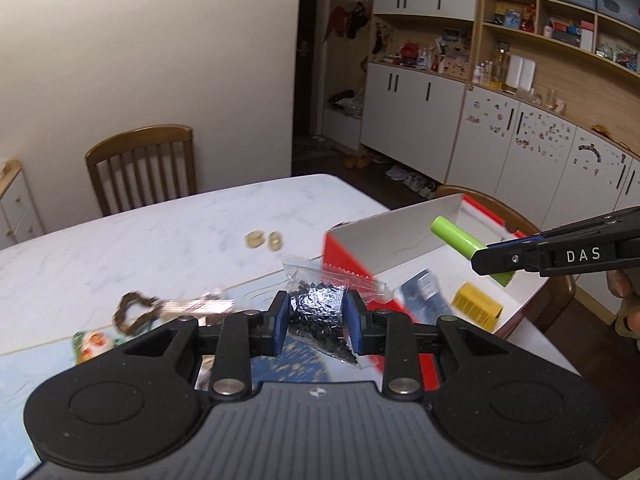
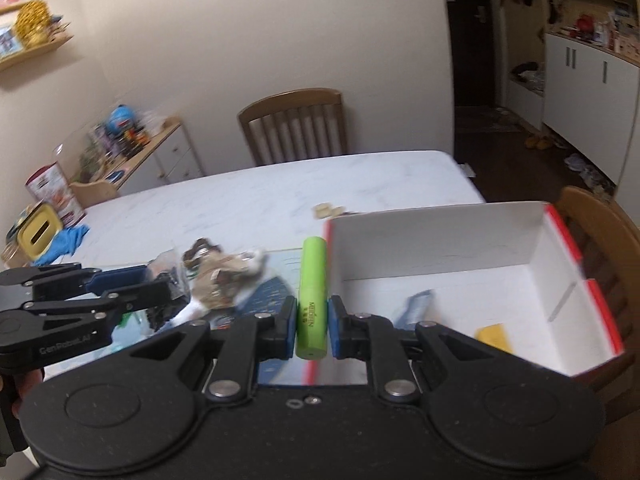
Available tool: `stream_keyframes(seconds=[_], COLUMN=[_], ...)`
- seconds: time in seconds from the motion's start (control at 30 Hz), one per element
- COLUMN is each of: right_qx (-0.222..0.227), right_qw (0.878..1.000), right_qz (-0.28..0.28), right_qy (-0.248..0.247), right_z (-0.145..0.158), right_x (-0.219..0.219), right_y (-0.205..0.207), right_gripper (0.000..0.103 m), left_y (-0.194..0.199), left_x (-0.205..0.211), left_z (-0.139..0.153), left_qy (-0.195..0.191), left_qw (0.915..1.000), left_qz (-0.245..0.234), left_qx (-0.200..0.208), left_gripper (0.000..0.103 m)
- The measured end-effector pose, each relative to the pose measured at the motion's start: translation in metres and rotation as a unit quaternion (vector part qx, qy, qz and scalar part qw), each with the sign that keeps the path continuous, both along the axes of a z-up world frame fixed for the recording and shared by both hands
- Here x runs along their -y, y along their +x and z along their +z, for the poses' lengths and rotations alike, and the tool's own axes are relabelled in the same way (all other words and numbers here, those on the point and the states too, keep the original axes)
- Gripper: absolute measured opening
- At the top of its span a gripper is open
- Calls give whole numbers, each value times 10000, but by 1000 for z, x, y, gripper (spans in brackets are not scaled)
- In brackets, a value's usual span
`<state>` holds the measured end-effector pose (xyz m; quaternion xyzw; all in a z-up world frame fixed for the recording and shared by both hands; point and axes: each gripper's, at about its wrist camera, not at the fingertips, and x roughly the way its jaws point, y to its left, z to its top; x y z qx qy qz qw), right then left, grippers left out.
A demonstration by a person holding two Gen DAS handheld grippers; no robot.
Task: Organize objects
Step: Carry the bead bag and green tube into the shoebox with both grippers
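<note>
A plain cream wall (image 2: 248, 40) is seen behind a white marble-patterned table (image 1: 160, 232). A wooden chair (image 1: 142, 168) with a slatted back is set at the table's far side, and a second wooden chair (image 2: 600, 232) is placed at its right. A dark doorway (image 1: 312, 60) is flanked by white cabinets (image 1: 416, 116) and open wooden shelves (image 1: 560, 32) crowded with small items. Shoes (image 1: 408, 178) are scattered on the dark floor (image 2: 504, 160). A low wooden sideboard (image 2: 160, 152) is stood against the left wall.
</note>
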<state>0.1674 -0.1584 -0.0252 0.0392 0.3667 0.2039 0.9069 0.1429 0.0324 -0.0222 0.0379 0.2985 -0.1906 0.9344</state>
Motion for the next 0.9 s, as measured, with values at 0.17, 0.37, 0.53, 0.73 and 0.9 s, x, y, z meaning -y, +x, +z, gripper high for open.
stream_keyframes(seconds=[0.17, 0.37, 0.53, 0.73, 0.9], right_qx=[64, 49, -29, -110, -228], right_qw=[9997, 9990, 9985, 9981, 9978], right_qz=[-242, -432, -508, -527, -473], right_qy=[-50, -114, -183, -314, -407], right_z=[-1, -7, -17, -32, -44], right_x=[38, 79, 103, 122, 129], right_y=[8, 17, 25, 37, 49], right_gripper=[15, 15, 15, 15, 15], left_y=[12, 23, 31, 48, 64], left_x=[36, 77, 108, 140, 165], left_z=[0, -5, -11, -23, -33], left_qy=[11, 65, 89, 243, 429], left_qw=[9999, 9995, 9989, 9975, 9959], left_qz=[-115, -285, -378, -475, -553], left_qx=[-14, -105, -251, -460, -579], left_gripper=[29, 29, 29, 29, 29])
